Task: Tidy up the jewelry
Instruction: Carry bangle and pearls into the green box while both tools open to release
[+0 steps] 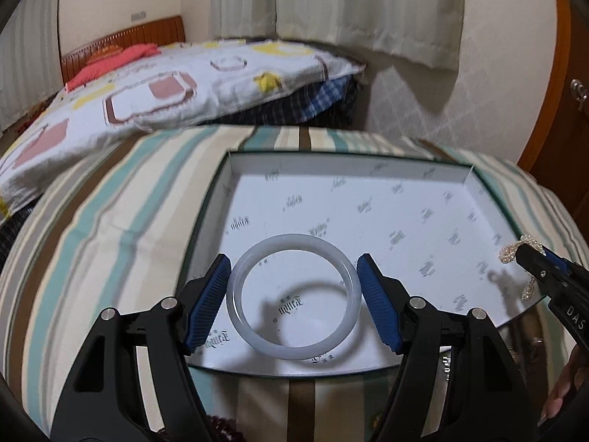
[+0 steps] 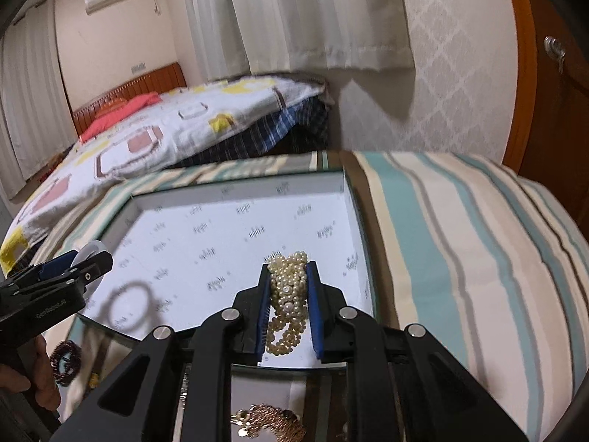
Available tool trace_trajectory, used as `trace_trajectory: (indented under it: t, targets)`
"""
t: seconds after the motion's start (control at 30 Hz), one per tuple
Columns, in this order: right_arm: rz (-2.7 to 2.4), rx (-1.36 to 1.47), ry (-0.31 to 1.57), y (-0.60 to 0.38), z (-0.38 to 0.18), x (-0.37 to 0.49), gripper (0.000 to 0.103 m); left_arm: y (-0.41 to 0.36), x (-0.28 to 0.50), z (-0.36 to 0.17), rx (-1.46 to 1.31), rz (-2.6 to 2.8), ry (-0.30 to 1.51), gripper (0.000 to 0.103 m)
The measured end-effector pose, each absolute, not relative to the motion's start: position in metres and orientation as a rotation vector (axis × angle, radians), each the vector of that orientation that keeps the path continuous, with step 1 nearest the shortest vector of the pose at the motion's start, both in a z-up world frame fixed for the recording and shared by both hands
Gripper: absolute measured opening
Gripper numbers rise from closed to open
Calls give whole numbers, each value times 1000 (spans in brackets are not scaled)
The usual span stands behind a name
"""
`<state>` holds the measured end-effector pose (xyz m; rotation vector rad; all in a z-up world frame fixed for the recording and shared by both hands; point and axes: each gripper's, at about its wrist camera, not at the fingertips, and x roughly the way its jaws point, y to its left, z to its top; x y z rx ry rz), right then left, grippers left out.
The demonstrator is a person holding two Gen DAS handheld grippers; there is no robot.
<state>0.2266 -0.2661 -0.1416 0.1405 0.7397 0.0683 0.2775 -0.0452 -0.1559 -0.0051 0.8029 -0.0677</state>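
Note:
A translucent white bangle (image 1: 294, 241) hangs just above the floor of a shallow white printed box (image 1: 405, 170), where it casts a ring shadow. My left gripper (image 1: 292, 263) is shut on it, one blue pad on each side. At the right edge of the left wrist view, my right gripper (image 1: 530, 254) carries a bunch of pearls (image 1: 510, 253). In the right wrist view the pearl strand (image 2: 289, 283) is pinched between the right gripper's (image 2: 289, 266) pads above the box's (image 2: 239, 192) near right part. The left gripper (image 2: 92, 259) and bangle (image 2: 89, 248) show at the far left.
The box lies on a striped cloth (image 2: 460, 258). In front of the box lie a dark red bead bracelet (image 2: 65, 362) and a gold chain (image 2: 268, 423). A bed with a patterned quilt (image 1: 154, 92) lies beyond, and a wooden door (image 2: 552, 110) stands at right.

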Motion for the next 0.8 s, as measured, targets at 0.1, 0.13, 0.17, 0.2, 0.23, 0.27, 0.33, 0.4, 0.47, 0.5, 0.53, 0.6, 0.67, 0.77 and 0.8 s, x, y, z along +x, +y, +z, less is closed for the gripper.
trace_trajectory:
  t: [0.1, 0.13, 0.17, 0.2, 0.23, 0.27, 0.33, 0.4, 0.47, 0.5, 0.53, 0.6, 0.67, 0.77, 0.8]
  targets:
    - [72, 140, 781, -266, -151, 233, 19, -45, 281, -167, -12, -70, 841, 69]
    - [73, 138, 797, -266, -154, 235, 19, -44, 283, -171, -14, -70, 856, 69]
    - [74, 136, 812, -266, -158, 237, 19, -44, 285, -174, -15, -70, 867, 69]
    - [74, 136, 820, -266, -159, 238, 19, -44, 287, -176, -16, -70, 877, 69]
    - [72, 134, 826, -265, -161, 239, 19, -44, 288, -179, -18, -67, 889, 69]
    - [70, 131, 829, -265, -162, 240, 19, -43, 290, -181, -21, -66, 897, 69]
    - [63, 111, 830, -264, -163, 239, 20, -43, 291, -185, -19, -62, 911, 69]
    - [58, 114, 833, -266, -163, 239, 22, -43, 290, -186, -6, -54, 906, 69]
    - [60, 123, 834, -268, -165, 240, 23, -44, 289, -187, 6, -48, 902, 70]
    - [62, 120, 832, -267, -165, 240, 24, -44, 289, -186, 6, -52, 896, 71]
    - [66, 120, 831, -267, -164, 240, 25, -44, 289, -186, 8, -50, 891, 71]
    - [69, 117, 826, -266, -164, 239, 35, -45, 289, -185, 5, -51, 892, 76]
    - [70, 119, 822, -266, -162, 239, 37, -45, 288, -184, 4, -50, 888, 77]
    - [68, 120, 802, -265, -156, 235, 37, -46, 285, -180, 10, -48, 874, 78]
    - [66, 119, 792, -265, -153, 233, 37, -46, 282, -177, 11, -48, 864, 78]
